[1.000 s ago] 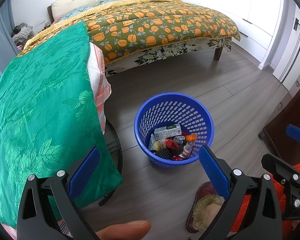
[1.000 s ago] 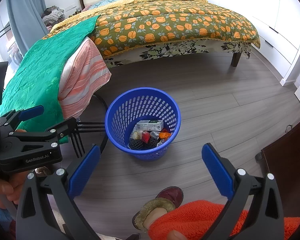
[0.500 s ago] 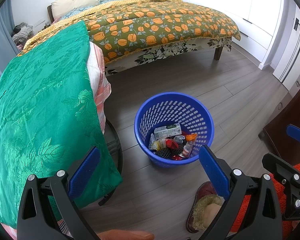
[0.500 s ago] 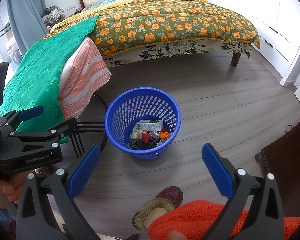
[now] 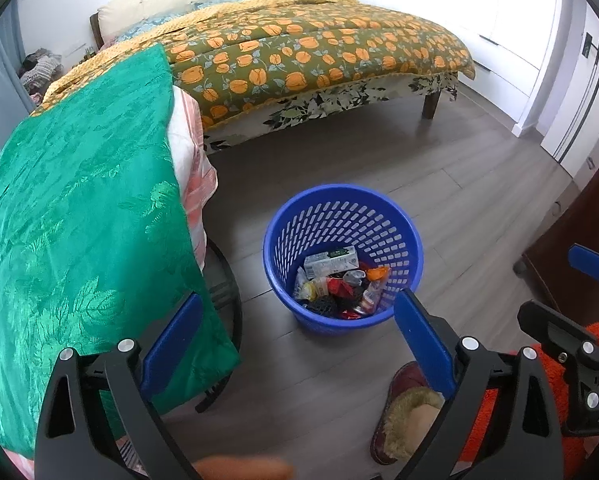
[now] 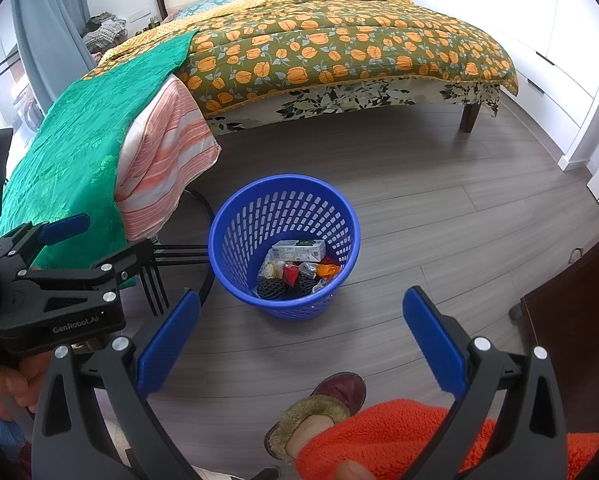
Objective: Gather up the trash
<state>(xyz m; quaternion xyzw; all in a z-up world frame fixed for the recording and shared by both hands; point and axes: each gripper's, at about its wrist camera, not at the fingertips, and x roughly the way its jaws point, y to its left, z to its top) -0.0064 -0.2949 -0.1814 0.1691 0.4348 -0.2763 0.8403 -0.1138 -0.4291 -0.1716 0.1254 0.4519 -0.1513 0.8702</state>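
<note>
A blue perforated basket [image 5: 341, 191] stands on the wooden floor and holds trash: a white and green carton [image 5: 330, 261], a black net, and red, yellow and orange wrappers [image 5: 339, 286]. My left gripper [image 5: 297, 299] is open above and in front of the basket, with nothing between its blue pads. The right wrist view shows the same basket [image 6: 284, 179] and carton [image 6: 298, 250]. There my right gripper [image 6: 301, 295] is also open with nothing in it, near the basket's front edge. Each gripper shows in the other's view, the right one [image 5: 559, 284] and the left one [image 6: 111, 236].
A bed with an orange-flower quilt [image 5: 319, 52] fills the back. A green cloth [image 5: 79, 208] over a striped cloth [image 6: 167, 156] drapes a black metal frame left of the basket. A dark wooden cabinet [image 5: 579, 248] stands at the right. A person's slippered foot [image 6: 335, 396] and orange fleece leg are below.
</note>
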